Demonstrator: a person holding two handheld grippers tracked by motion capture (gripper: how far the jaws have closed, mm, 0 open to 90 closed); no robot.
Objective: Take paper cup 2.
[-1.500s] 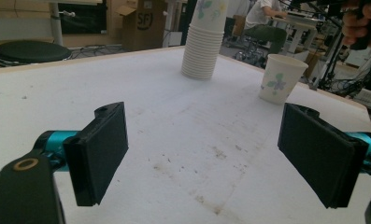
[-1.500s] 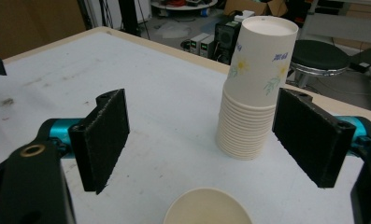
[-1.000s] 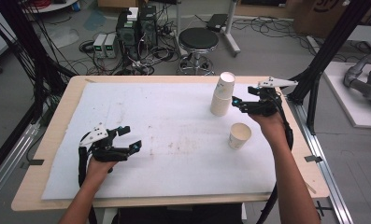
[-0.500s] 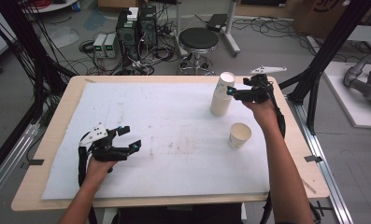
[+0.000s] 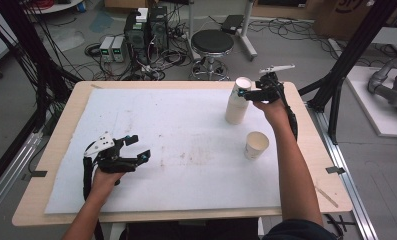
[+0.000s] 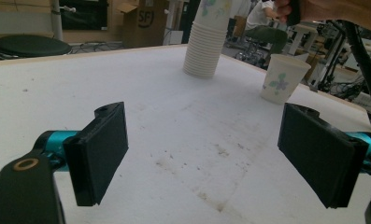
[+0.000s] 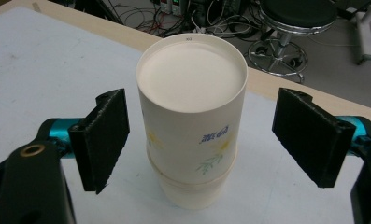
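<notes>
A stack of upside-down paper cups (image 5: 237,100) (image 7: 192,121) (image 6: 206,39) stands at the far right of the white mat. My right gripper (image 5: 247,93) (image 7: 206,140) is open, its jaws on either side of the top cup without touching it. A single paper cup (image 5: 256,144) (image 6: 282,77) stands upright, mouth up, nearer the person on the right. My left gripper (image 5: 136,150) (image 6: 206,161) is open with nothing between its jaws, low over the mat at the front left.
The white mat (image 5: 176,145) covers most of the wooden table (image 5: 76,95). A black stool (image 5: 212,42), power boxes and cables lie on the floor beyond the far edge. Black frame posts (image 5: 346,65) stand at the right.
My right gripper has moved left from beside the stack, turning so its open jaws now bracket the top cup. The left gripper has stayed put.
</notes>
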